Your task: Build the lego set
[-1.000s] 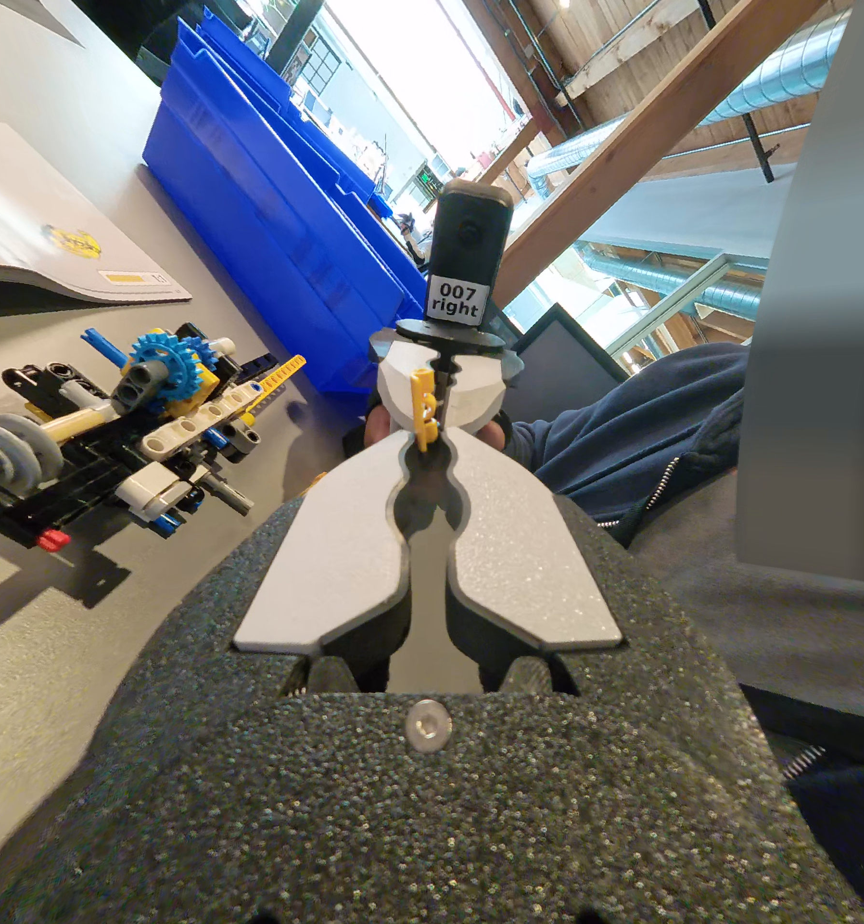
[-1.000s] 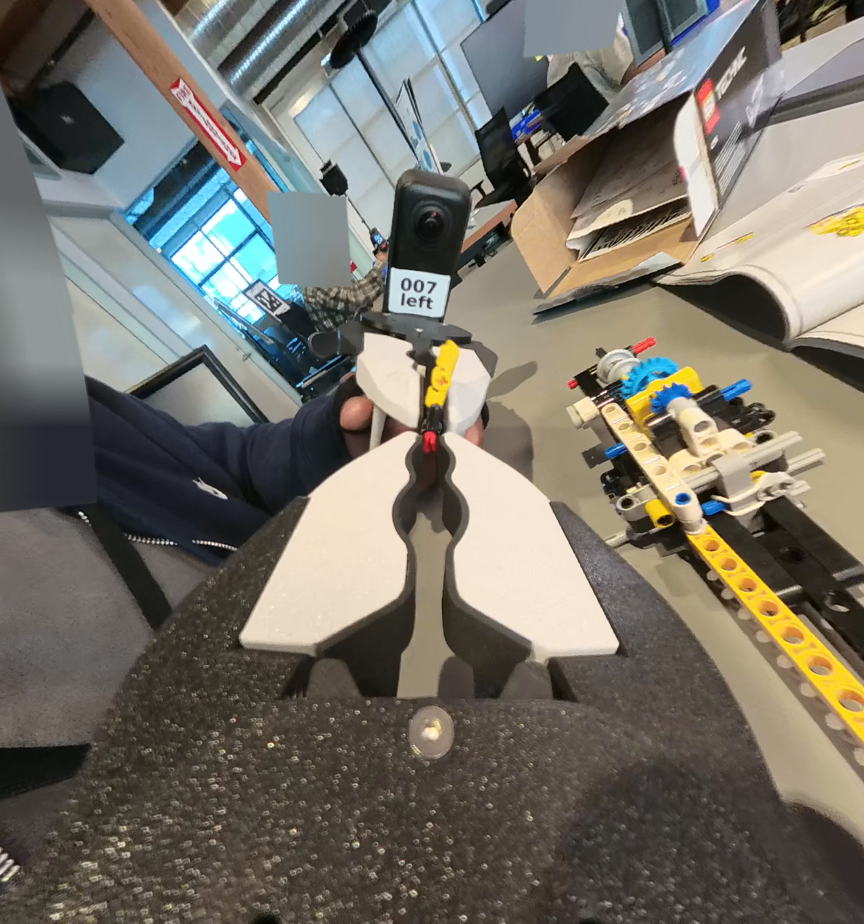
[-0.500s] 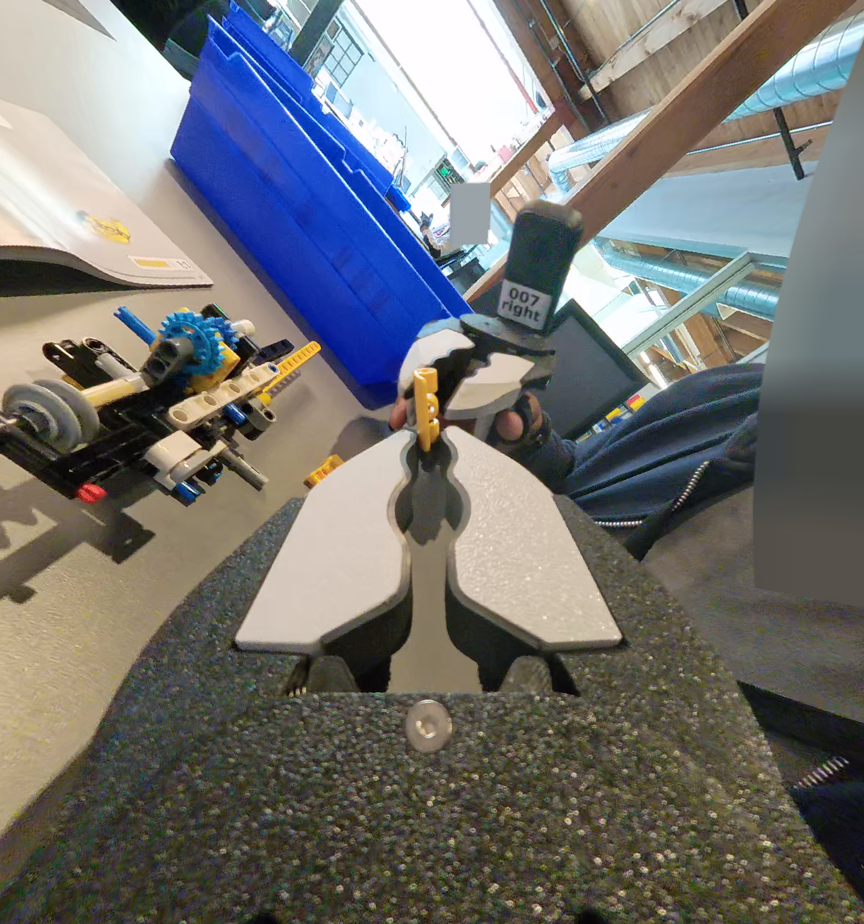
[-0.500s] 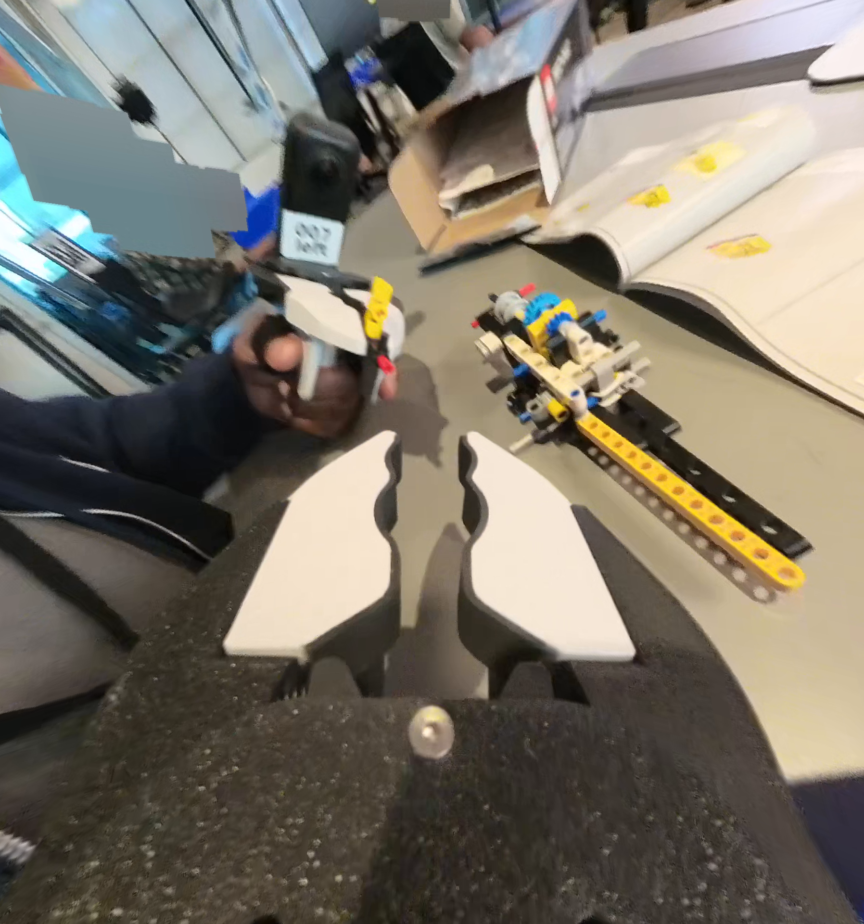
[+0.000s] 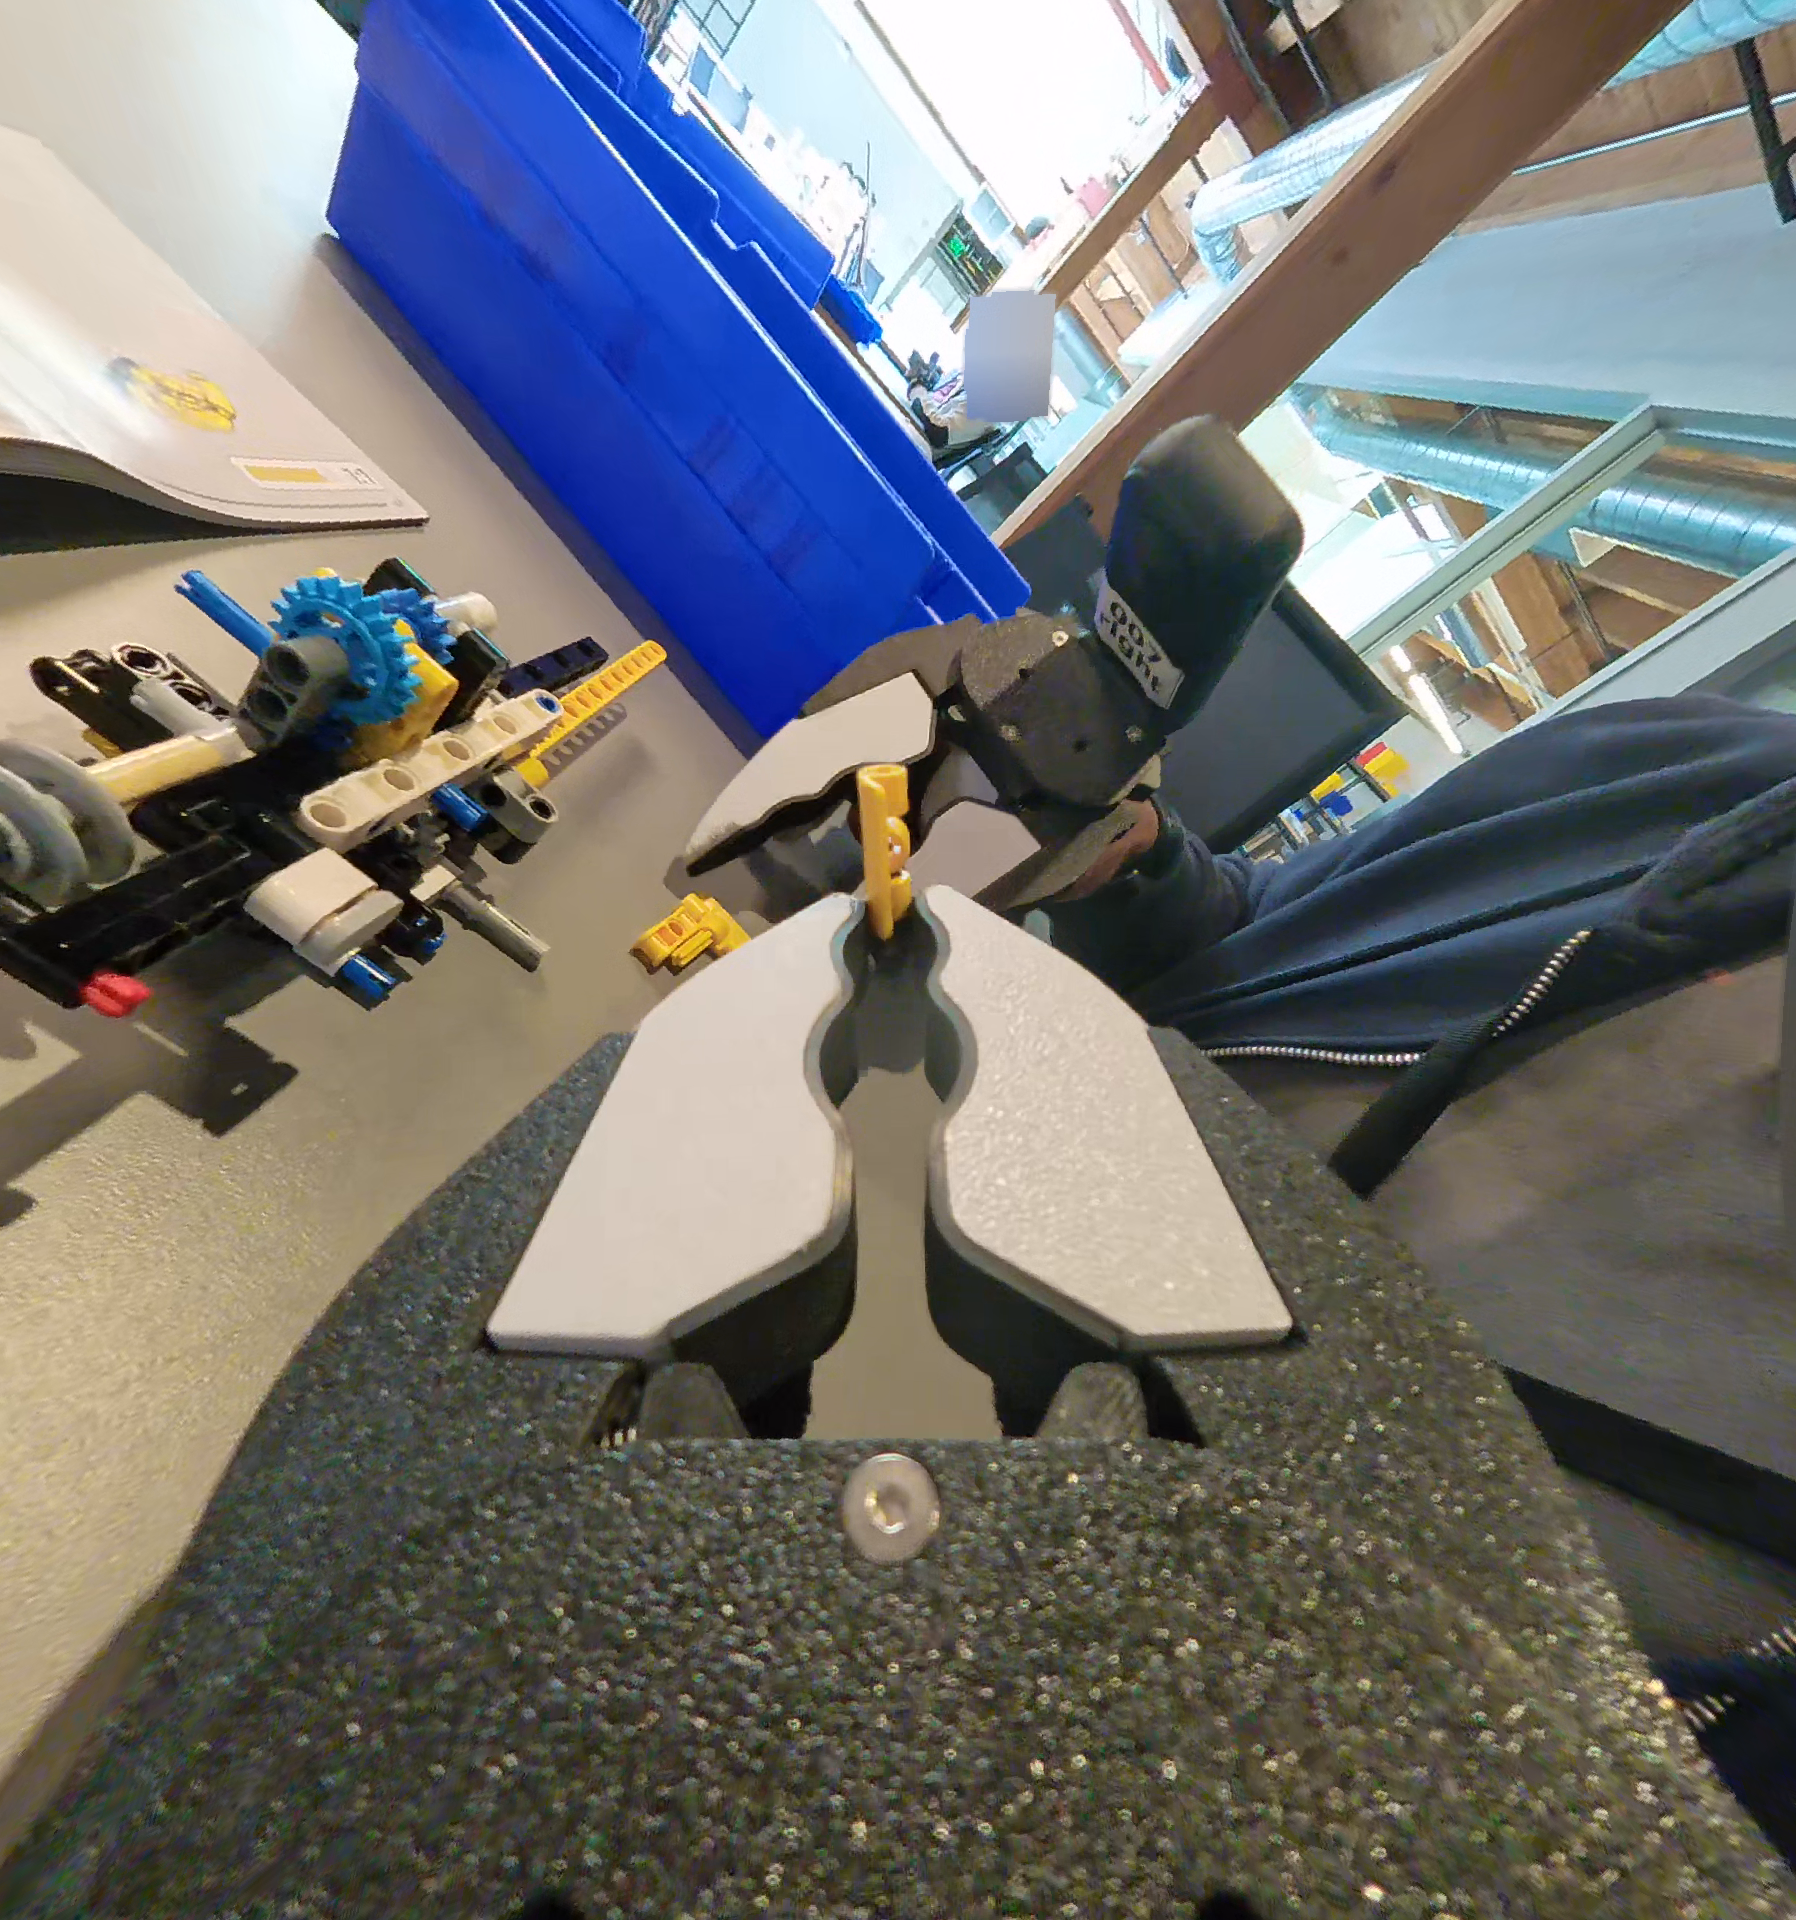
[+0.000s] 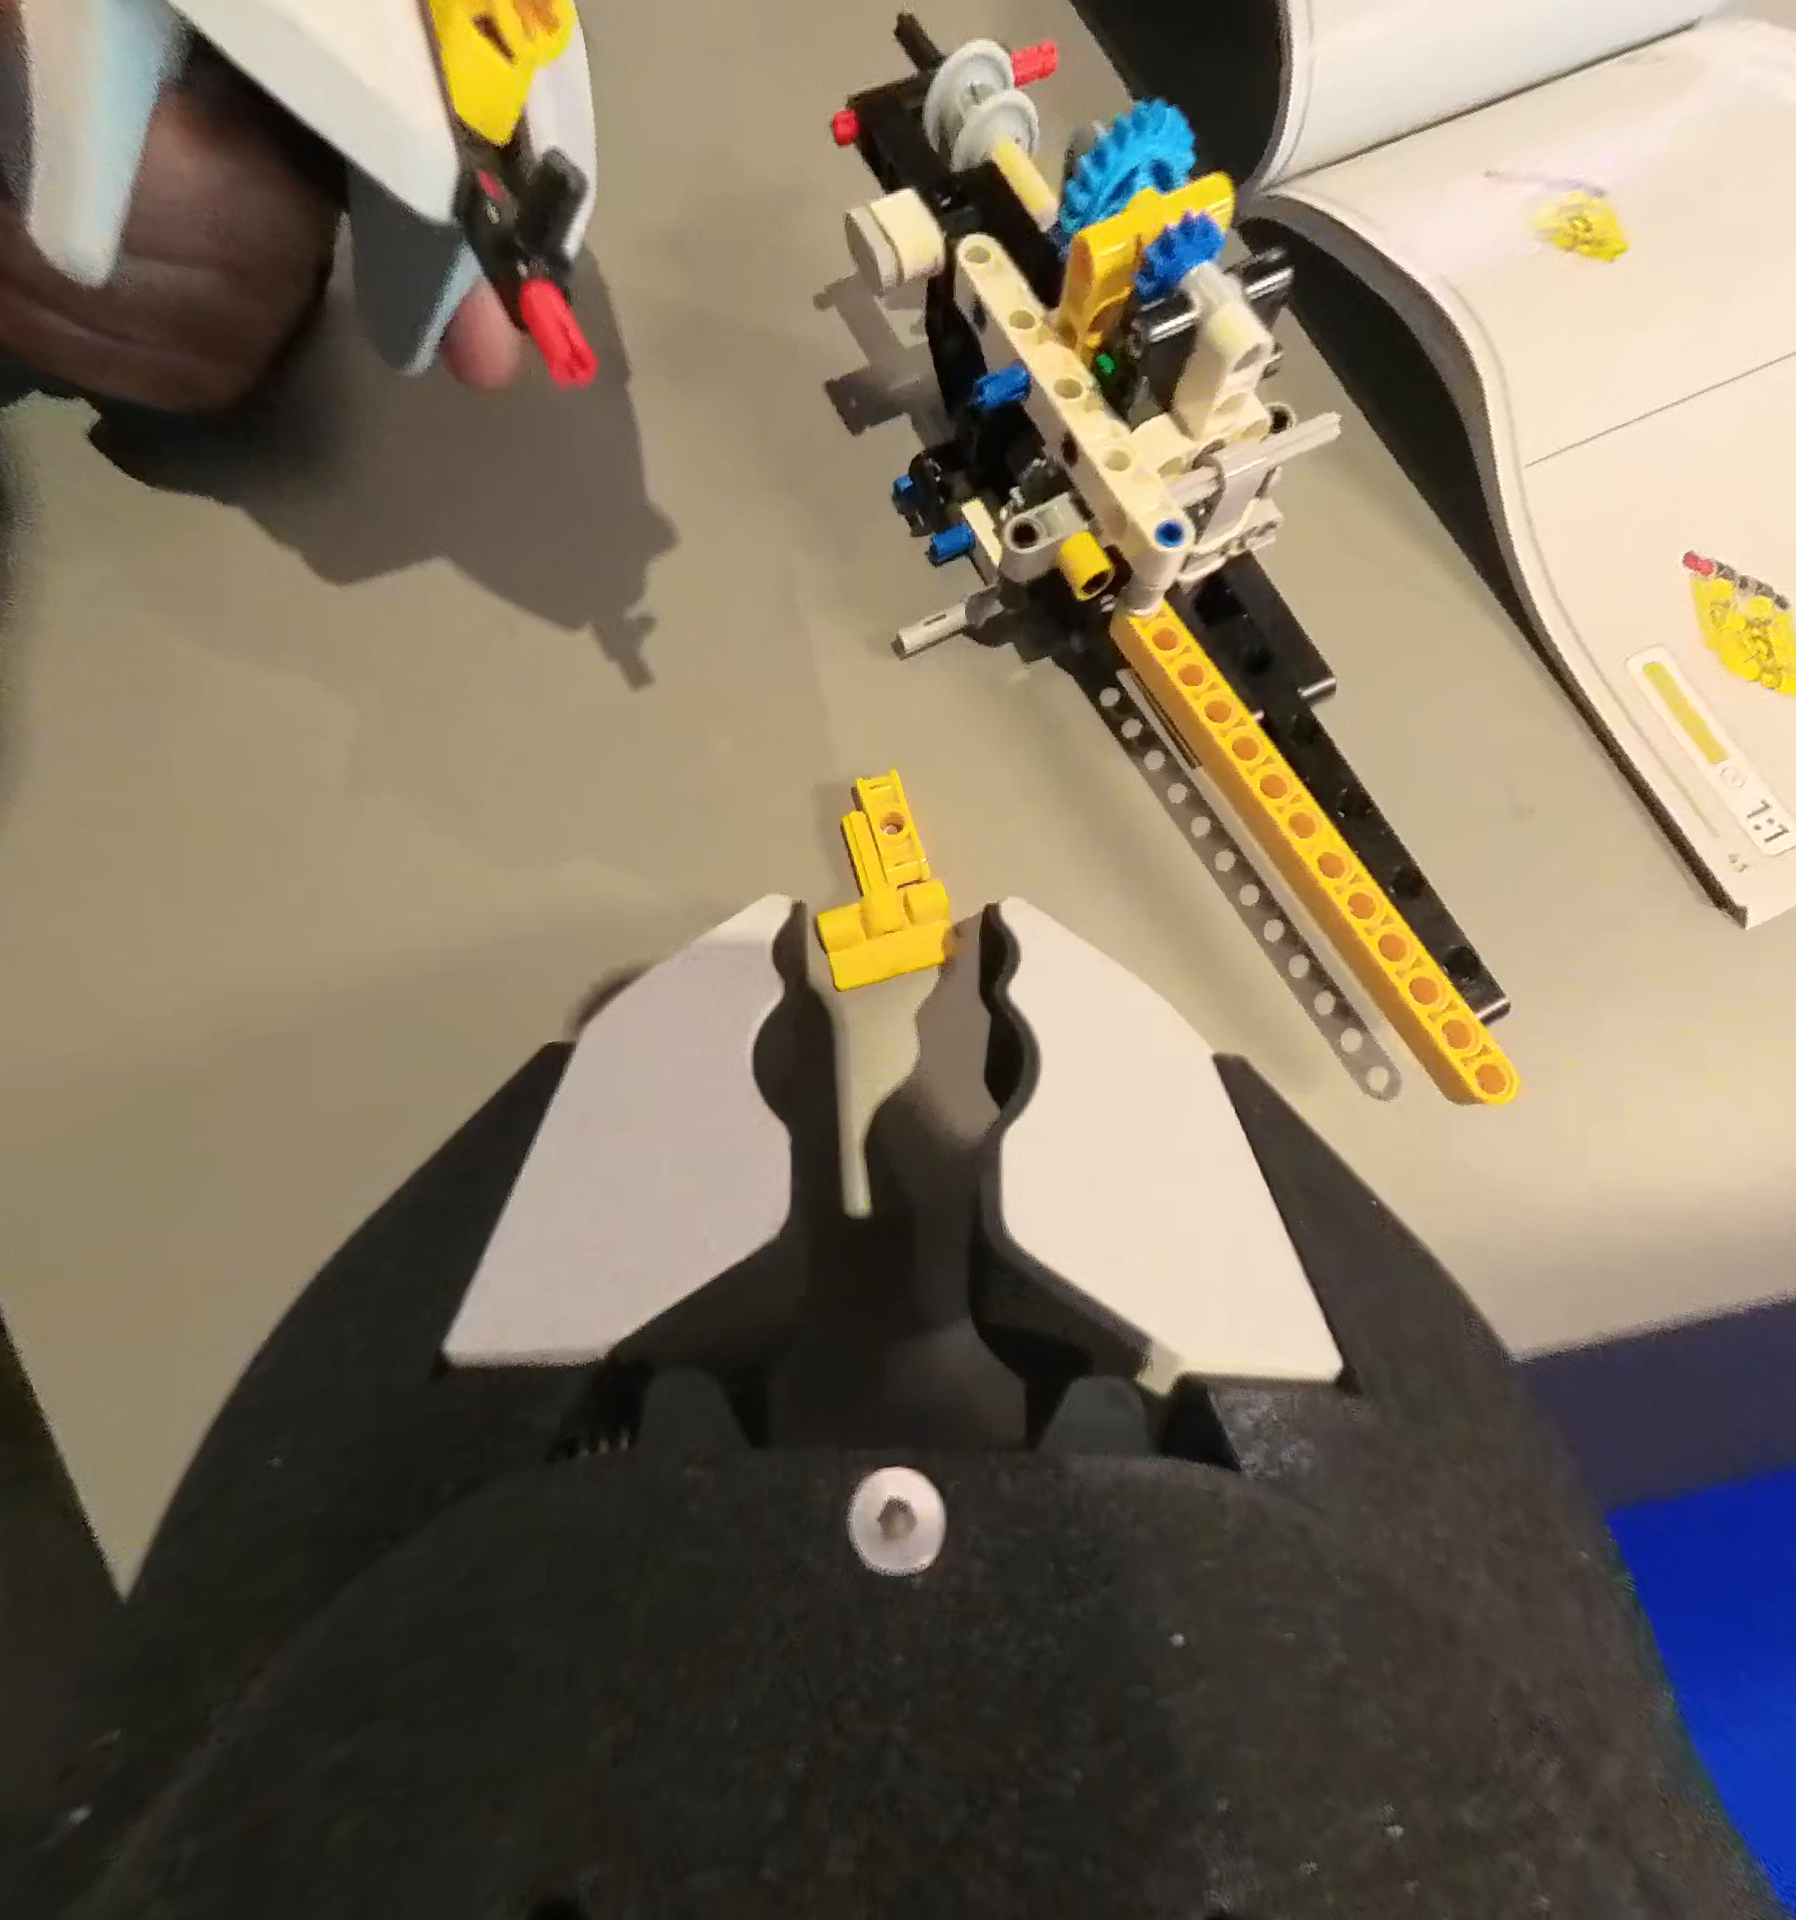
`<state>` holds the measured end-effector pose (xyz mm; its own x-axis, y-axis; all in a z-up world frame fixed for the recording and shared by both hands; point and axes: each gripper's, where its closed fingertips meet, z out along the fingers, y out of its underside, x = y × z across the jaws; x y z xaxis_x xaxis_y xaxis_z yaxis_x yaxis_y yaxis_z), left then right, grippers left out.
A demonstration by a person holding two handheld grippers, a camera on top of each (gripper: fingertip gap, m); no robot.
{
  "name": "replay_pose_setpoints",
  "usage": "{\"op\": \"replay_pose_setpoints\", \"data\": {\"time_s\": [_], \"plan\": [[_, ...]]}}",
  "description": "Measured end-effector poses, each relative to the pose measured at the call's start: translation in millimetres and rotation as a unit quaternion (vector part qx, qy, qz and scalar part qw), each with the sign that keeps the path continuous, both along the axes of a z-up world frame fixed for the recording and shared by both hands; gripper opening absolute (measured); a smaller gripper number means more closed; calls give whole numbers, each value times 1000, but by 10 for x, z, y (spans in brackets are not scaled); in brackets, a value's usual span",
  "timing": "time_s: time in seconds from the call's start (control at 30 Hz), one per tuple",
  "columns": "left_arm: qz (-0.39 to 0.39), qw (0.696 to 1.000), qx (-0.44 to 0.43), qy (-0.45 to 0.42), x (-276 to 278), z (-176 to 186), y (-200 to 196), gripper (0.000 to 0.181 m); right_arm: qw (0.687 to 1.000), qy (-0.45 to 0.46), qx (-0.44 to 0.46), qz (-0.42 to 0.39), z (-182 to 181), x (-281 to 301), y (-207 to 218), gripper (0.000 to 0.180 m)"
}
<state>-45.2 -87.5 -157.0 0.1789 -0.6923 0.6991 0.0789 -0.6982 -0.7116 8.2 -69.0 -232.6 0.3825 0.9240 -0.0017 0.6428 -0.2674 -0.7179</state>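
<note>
Build is partway: lego model (image 6: 1122, 416) w/ gears and yellow beam sits on table (image 6: 354, 831). Left gripper (image 5: 889, 914) is clamped on a small yellow/red subassembly (image 6: 520, 208). Right gripper (image 6: 889, 925) is spread around loose yellow piece (image 6: 883, 894), prob not touching. Both parts unattached.

The left claw (image 5: 889, 914) is pinched almost closed at the tips, its two pale fingers (image 5: 707, 1122) meeting on a thin part that stands upright — held level above the desk. The right claw (image 6: 889, 925) tilts steeply downward, fingers (image 6: 1133, 1122) spread apart with nothing gripped. A bare hand (image 6: 146, 260) wraps the left claw's handle.
</note>
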Motion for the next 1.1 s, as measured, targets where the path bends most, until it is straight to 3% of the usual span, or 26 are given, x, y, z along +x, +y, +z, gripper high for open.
{"op": "replay_pose_setpoints", "data": {"time_s": [0.4,1.1], "plan": [[-8,1000,1,11,17,-30,-19,7,999,-33,21,34,-41,46,-65,22],[-12,1000,-9,14,24,-56,-28,7,999,-16,22,45,11,42,-63,22]]}}
